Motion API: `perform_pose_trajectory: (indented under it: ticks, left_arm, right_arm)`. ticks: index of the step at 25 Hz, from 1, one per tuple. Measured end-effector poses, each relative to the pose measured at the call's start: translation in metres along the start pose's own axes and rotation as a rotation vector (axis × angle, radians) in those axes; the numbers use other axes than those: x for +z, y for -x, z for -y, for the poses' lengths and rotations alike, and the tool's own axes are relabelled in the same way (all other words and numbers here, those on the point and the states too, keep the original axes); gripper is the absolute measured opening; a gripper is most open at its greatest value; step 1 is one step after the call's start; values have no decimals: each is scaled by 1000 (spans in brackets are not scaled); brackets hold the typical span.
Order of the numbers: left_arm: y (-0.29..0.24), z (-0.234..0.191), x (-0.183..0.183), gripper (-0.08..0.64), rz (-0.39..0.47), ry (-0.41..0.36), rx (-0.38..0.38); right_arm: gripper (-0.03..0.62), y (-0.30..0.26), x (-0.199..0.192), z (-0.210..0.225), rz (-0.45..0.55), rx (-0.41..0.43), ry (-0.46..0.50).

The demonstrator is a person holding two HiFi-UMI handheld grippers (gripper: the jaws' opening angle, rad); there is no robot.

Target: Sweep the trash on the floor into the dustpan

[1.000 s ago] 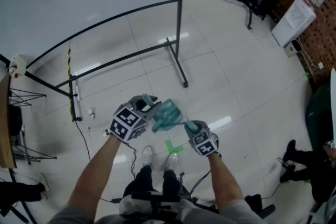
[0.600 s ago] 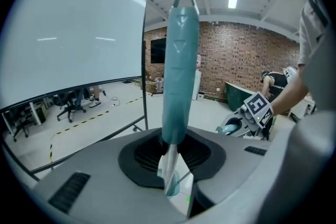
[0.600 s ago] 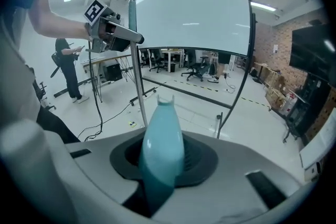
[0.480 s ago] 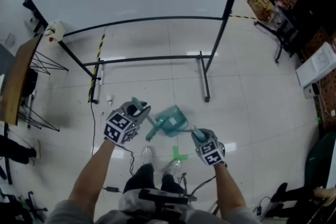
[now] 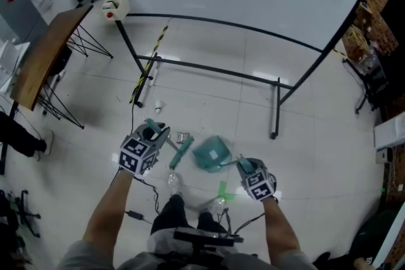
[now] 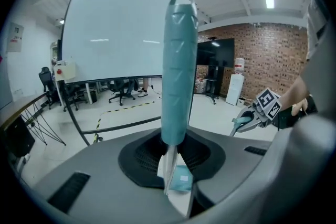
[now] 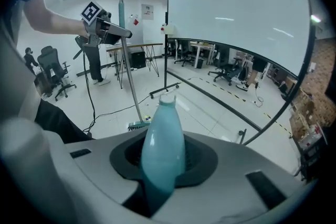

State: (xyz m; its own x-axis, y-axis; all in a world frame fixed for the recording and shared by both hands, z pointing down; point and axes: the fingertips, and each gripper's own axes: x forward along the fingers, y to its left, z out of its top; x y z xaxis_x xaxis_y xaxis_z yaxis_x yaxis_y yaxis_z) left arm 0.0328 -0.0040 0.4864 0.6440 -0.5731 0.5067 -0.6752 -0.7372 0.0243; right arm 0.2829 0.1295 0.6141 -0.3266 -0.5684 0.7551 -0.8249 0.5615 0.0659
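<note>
The left tool [image 5: 152,133] pinches the teal plastic handle of one long broom [image 6: 179,71], whose teal brush head [image 5: 180,153] is down at the glossy white tiled floor [image 5: 316,155]. One small pale scrap [image 5: 182,136] lies just beyond the brush head. One teal plastic dustpan [image 5: 211,153] is just right of it, its handle clamped in the right tool [image 5: 244,165]. Both forearms [image 5: 111,212] reach forward and down, apart.

The broom [image 5: 181,150] is just left of the dustpan [image 5: 211,153], both before the person's shoes [image 5: 173,183]. The broom's handle sits in the left gripper [image 5: 155,131], the dustpan's in the right gripper [image 5: 243,164]. Behind them a screen stand [image 5: 215,71] stands on the floor [image 5: 316,136]; a worktop [image 5: 44,54] is far left.
</note>
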Motion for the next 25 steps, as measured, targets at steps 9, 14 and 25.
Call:
perform_pose_trajectory:
  ticks: [9, 14, 25]
  left_arm:
    - [34, -138, -69, 80, -17, 97, 144]
    - [43, -212, -101, 80, -18, 155, 234]
    - [1, -280, -145, 81, -32, 200, 368]
  right_arm:
    - [87, -77, 67, -37, -97, 68, 138]
    - [87, -112, 103, -50, -140, 114, 231]
    - [87, -152, 144, -54, -140, 242, 331]
